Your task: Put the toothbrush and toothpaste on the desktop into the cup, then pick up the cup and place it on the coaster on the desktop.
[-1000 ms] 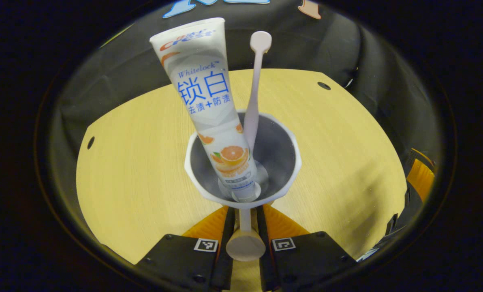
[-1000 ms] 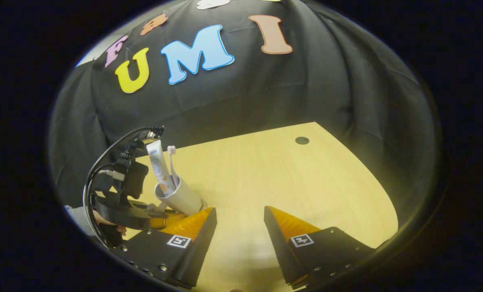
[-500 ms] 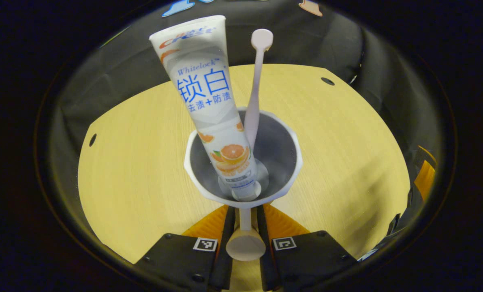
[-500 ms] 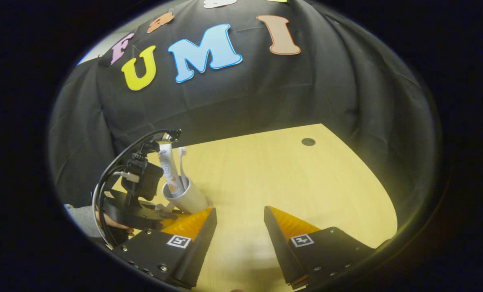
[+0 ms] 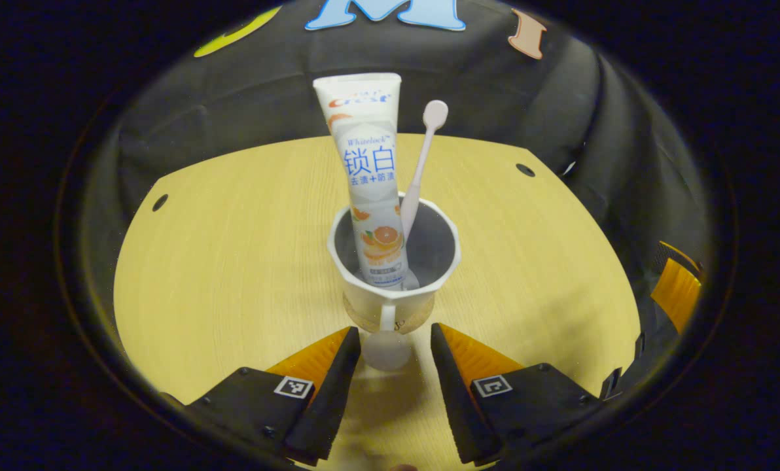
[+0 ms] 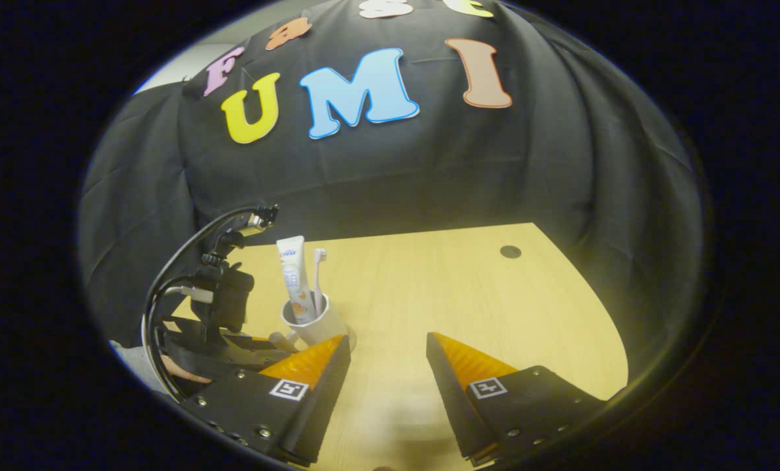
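A white cup (image 5: 393, 261) stands upright on a round brown coaster (image 5: 390, 318) on the wooden desktop (image 5: 233, 261). Inside it lean a white toothpaste tube (image 5: 367, 176) and a pale toothbrush (image 5: 423, 163), head up. The cup's handle (image 5: 387, 347) points at my left gripper (image 5: 395, 335), which is open, its fingers apart on either side of the handle and clear of it. In the right gripper view the cup (image 6: 313, 325) with the toothpaste tube (image 6: 293, 278) and toothbrush (image 6: 318, 273) stands at the left, beside the left gripper (image 6: 223, 320). My right gripper (image 6: 385, 341) is open and holds nothing.
The desktop has small dark holes near its far corners (image 5: 525, 170) (image 5: 160, 201) (image 6: 510, 251). Black cloth walls close off the back and sides. A finger of the right gripper (image 5: 678, 291) shows at the right edge of the left gripper view. A hand (image 6: 180, 369) holds the left gripper.
My left gripper has opened, let go of the cup's handle and drawn back. The cup, tilted before, now stands upright on the coaster. The right gripper stays open, its view shifted slightly.
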Available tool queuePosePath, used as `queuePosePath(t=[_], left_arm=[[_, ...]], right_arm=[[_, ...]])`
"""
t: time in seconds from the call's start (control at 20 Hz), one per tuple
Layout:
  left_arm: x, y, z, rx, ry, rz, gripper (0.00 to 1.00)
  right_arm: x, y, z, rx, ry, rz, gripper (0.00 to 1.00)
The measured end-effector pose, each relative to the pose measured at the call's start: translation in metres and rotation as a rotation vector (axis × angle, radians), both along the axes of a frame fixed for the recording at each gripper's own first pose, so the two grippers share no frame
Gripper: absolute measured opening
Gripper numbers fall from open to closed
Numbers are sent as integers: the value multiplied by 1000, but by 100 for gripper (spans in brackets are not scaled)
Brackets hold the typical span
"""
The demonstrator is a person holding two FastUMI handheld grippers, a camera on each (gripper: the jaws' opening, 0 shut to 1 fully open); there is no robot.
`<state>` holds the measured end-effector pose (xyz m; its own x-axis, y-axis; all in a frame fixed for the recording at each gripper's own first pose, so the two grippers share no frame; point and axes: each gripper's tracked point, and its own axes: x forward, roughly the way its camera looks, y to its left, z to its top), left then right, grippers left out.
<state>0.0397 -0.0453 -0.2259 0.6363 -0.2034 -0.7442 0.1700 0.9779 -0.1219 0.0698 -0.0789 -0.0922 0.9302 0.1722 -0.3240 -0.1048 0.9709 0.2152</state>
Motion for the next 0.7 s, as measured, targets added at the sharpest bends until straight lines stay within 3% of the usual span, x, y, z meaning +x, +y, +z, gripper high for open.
queuePosePath(t=[0.15, 0.2, 0.3, 0.35, 0.4, 0.7], left_arm=[[-21, 13, 37, -60, -78, 27, 78], [-31, 21, 52, -71, -109, 40, 91], [-45, 43, 81, -90, -183, 57, 95], [-55, 53, 96, -94, -221, 64, 90], [-66, 61, 111, -90, -264, 75, 95], [-103, 106, 206, -62, -559, 107, 95]], right_arm=[[-6, 11, 12, -47, -44, 5, 74], [-9, 17, 18, -63, -64, 5, 74], [-13, 26, 30, -97, -107, -10, 74], [-15, 30, 37, -112, -124, -20, 74], [-17, 36, 42, -121, -141, -25, 72], [-30, 76, 73, -158, -238, -36, 74]])
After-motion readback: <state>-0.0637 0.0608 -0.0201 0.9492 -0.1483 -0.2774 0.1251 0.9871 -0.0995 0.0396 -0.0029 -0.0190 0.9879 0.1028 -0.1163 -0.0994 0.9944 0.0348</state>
